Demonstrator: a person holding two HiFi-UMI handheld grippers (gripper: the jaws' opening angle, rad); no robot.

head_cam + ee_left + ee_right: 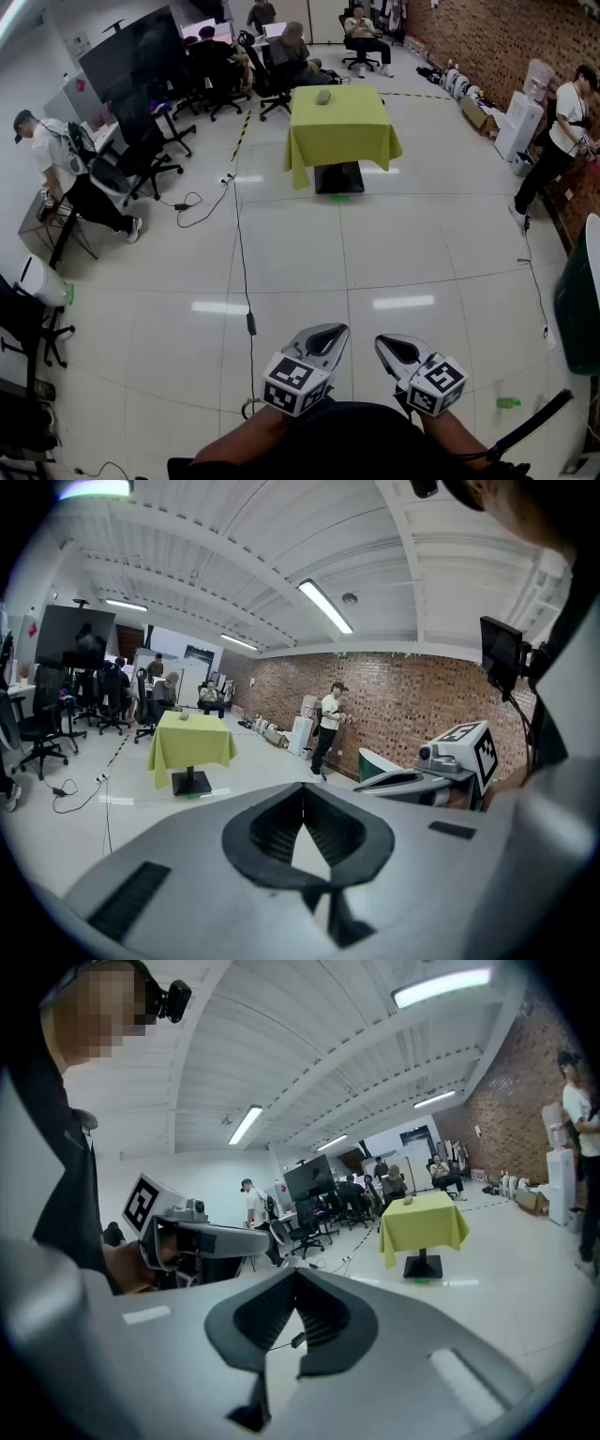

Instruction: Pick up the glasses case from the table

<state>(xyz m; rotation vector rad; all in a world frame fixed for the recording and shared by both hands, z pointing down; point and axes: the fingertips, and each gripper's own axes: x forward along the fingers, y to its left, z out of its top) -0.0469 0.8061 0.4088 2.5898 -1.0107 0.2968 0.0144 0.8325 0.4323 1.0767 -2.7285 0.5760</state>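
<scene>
The glasses case (323, 97) is a small, rounded, grey-looking oblong lying on the far half of the table (338, 131), well away from both tools. The table is draped in a smooth yellow-green cloth that hangs in soft folds at the corners. It stands on a dark post with a flat black square base (338, 178).

Around it spreads a glossy floor (394, 244) of pale tiles, with a thin black cable (246, 281) running along it to the left. Farther left are black swivel chairs (141, 150). A rough red brick wall (525, 37) lines the far right, where a person (558, 141) stands.

Nearest, the left gripper (333, 330) and right gripper (380, 339) are held side by side, a little apart. Both are smooth grey shells with ribbed black pads. Each has its jaws closed, tips meeting with nothing between them.
</scene>
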